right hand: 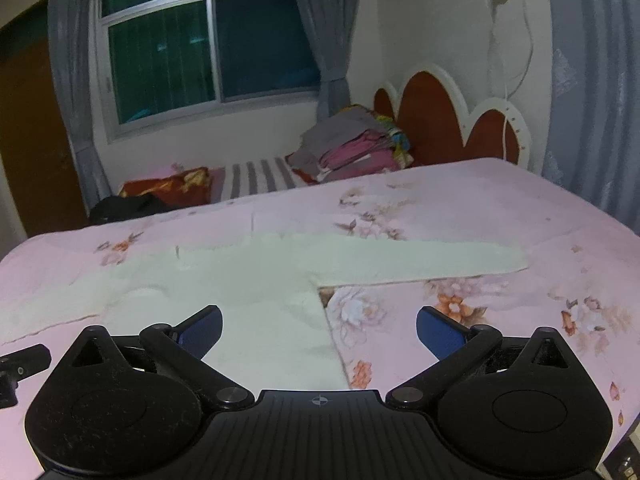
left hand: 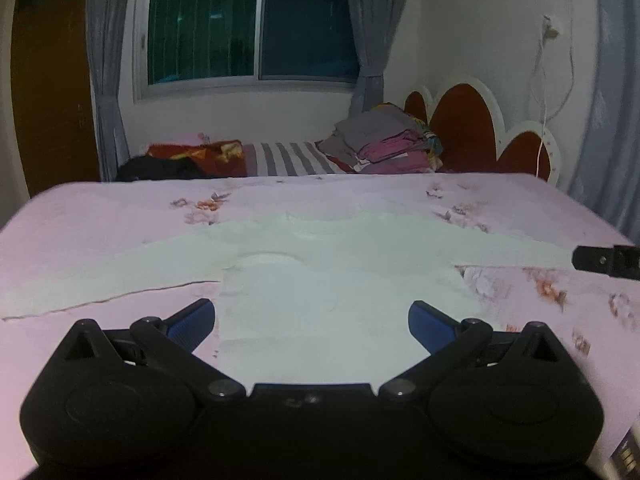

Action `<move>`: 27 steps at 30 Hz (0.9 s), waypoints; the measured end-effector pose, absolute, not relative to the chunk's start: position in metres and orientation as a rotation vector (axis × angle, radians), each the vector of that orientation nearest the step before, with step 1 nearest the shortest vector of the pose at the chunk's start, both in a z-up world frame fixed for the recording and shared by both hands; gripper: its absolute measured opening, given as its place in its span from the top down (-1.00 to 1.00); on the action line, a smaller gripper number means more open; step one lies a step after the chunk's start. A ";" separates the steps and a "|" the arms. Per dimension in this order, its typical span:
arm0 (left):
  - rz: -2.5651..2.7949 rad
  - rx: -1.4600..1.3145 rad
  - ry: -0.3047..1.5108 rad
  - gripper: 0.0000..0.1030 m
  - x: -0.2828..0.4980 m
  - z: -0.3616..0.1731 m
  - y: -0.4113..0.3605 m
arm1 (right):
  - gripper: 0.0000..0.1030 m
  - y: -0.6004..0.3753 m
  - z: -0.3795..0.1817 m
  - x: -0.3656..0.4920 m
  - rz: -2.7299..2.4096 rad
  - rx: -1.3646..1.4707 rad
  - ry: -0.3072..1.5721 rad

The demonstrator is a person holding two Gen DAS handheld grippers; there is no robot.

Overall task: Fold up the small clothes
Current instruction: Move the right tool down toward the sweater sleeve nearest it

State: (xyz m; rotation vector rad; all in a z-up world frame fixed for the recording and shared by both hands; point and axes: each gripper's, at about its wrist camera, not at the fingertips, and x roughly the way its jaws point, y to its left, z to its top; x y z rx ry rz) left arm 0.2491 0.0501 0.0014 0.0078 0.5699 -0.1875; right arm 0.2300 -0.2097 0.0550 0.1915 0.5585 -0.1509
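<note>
the pink floral sheet [right hand: 500, 208] lies flat and open around the spread white garment [left hand: 344, 280], nothing standing on it. beyond the far edge, a stack of folded clothes [left hand: 392, 140] and the scalloped headboard [left hand: 472, 128] block the right corner.

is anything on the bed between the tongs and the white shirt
Nothing visible is. The white shirt lies spread flat on the pink floral sheet, sleeves out. The left tongs are open right over its bottom hem; the right tongs are open at its right side edge. The pile of clothes sits far off, by the headboard.
</note>
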 end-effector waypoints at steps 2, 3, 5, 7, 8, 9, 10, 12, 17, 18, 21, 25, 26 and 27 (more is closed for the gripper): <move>-0.180 -0.009 0.581 -0.99 0.259 -0.002 0.051 | -0.99 -0.213 0.057 0.234 -0.165 0.189 0.549; -0.183 -0.021 0.584 -0.99 0.263 -0.004 0.051 | -0.99 -0.216 0.058 0.237 -0.174 0.186 0.547; -0.188 -0.042 0.597 -0.99 0.271 -0.007 0.052 | -0.99 -0.223 0.059 0.242 -0.193 0.185 0.539; -0.191 -0.052 0.604 -0.99 0.277 -0.010 0.050 | -0.99 -0.231 0.058 0.245 -0.207 0.188 0.538; -0.191 -0.054 0.603 -0.99 0.279 -0.011 0.048 | -0.99 -0.235 0.056 0.246 -0.217 0.185 0.538; -0.191 -0.056 0.600 -0.99 0.282 -0.013 0.046 | -0.99 -0.240 0.055 0.249 -0.225 0.183 0.540; -0.192 -0.058 0.601 -0.99 0.285 -0.015 0.046 | -0.97 -0.244 0.053 0.250 -0.231 0.184 0.541; -0.193 -0.058 0.615 -0.99 0.294 -0.020 0.040 | -0.22 -0.258 0.048 0.258 -0.240 0.202 0.548; -0.162 -0.031 0.631 -0.99 0.318 -0.026 0.024 | -0.20 -0.299 0.031 0.284 -0.282 0.278 0.562; -0.154 -0.021 0.631 -0.99 0.323 -0.027 0.021 | -0.23 -0.311 0.026 0.291 -0.298 0.300 0.566; -0.118 0.004 0.657 -1.00 0.348 -0.034 0.008 | -0.77 -0.349 0.011 0.313 -0.345 0.375 0.591; -0.088 0.025 0.698 -1.00 0.381 -0.048 -0.014 | -0.70 -0.399 -0.008 0.334 -0.379 0.414 0.583; -0.084 0.030 0.709 -1.00 0.389 -0.051 -0.020 | -0.33 -0.415 -0.016 0.341 -0.394 0.435 0.586; -0.080 0.034 0.717 -1.00 0.396 -0.054 -0.025 | 0.02 -0.427 -0.022 0.346 -0.402 0.450 0.600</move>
